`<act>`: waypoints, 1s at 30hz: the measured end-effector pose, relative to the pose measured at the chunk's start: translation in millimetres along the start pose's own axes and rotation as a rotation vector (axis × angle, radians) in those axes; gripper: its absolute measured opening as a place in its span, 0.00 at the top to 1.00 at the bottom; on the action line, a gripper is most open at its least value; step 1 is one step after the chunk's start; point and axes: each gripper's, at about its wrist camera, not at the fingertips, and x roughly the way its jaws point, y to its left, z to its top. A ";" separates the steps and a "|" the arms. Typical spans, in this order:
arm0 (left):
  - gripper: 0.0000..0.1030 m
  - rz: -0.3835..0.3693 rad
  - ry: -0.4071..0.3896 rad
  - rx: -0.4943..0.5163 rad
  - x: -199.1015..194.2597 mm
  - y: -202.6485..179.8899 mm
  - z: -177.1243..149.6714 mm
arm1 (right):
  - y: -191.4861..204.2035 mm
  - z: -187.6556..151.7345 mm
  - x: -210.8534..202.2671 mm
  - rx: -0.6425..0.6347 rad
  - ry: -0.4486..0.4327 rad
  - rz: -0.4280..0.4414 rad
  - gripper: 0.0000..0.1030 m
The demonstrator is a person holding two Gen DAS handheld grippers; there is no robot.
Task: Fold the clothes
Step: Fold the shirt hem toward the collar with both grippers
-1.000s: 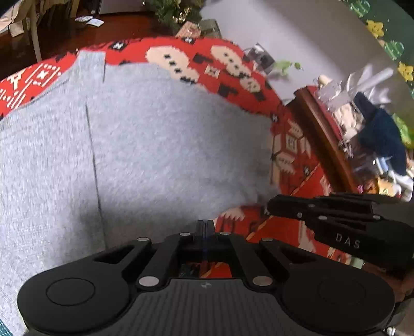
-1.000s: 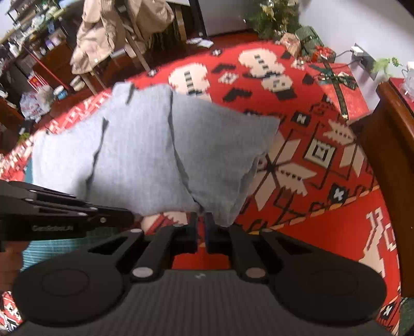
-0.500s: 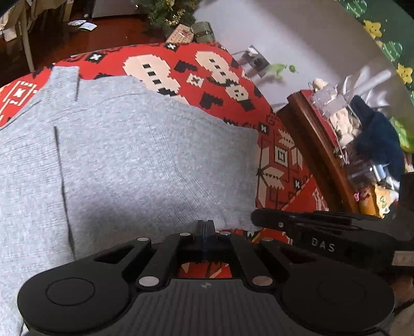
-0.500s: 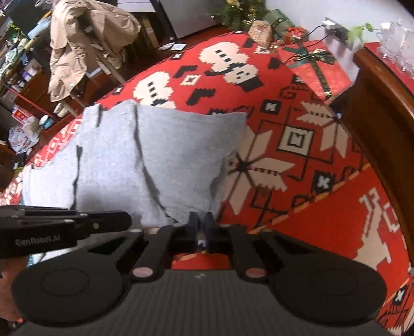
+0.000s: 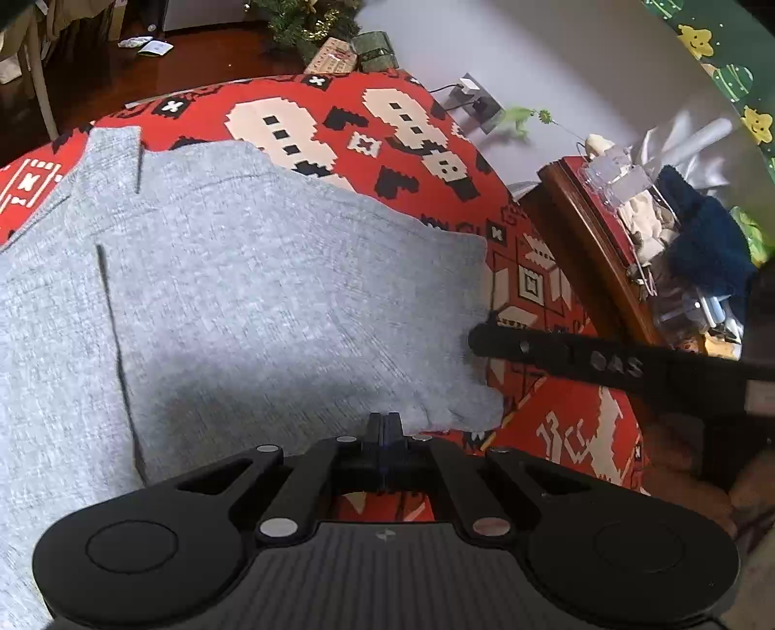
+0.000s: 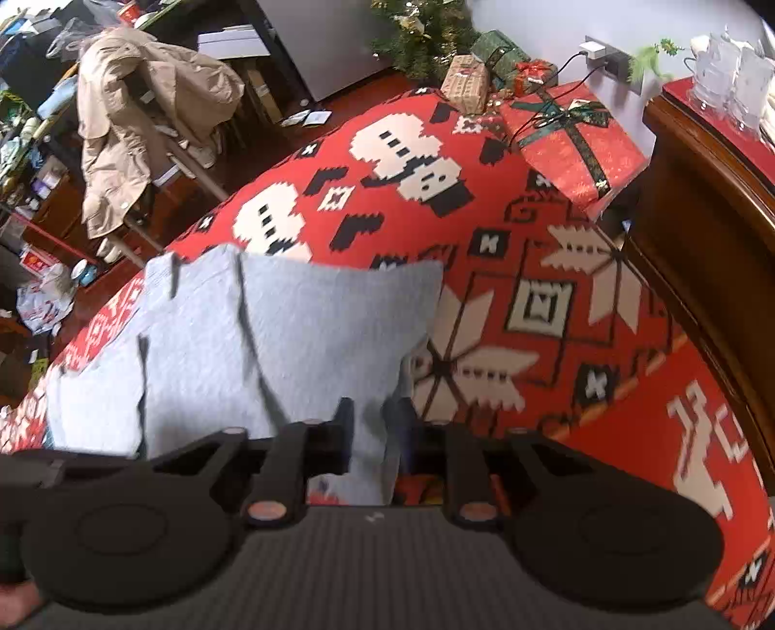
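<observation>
A grey knit garment [image 5: 271, 300] lies folded on a red patterned blanket [image 5: 387, 121], its near edge toward me. My left gripper [image 5: 384, 424] is shut on that near edge, close to the right corner. In the right wrist view the same grey garment [image 6: 315, 329] runs between the fingers of my right gripper [image 6: 373, 417], which stand apart and open around the cloth. The right gripper [image 5: 479, 339] also shows side-on just past the garment's right edge.
A dark wooden cabinet [image 6: 702, 242] with glassware on top borders the red blanket [image 6: 533, 339] on the right. A wrapped red gift box [image 6: 571, 145] and a Christmas tree [image 6: 421, 39] stand at the far end. A chair with a beige coat [image 6: 140, 131] is far left.
Both grippers moved toward me and down with the garment's edge, and the cloth now lies flatter. The right gripper's fingers have spread apart and let go; the left stays shut.
</observation>
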 end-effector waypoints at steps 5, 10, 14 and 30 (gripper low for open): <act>1.00 0.004 0.000 -0.029 -0.2 4.6 5.3 | 3.5 12.2 15.9 -0.016 -0.018 -0.049 0.77; 1.00 0.010 -0.012 -0.013 4.7 0.3 10.8 | 6.0 16.4 20.5 -0.049 -0.034 -0.097 0.98; 1.00 0.020 -0.001 -0.015 13.6 0.2 12.8 | 2.7 19.5 14.5 -0.054 -0.067 -0.129 0.98; 1.00 0.013 -0.032 0.000 -1.0 -5.1 21.3 | -8.0 35.2 3.9 -0.021 -0.084 -0.114 0.89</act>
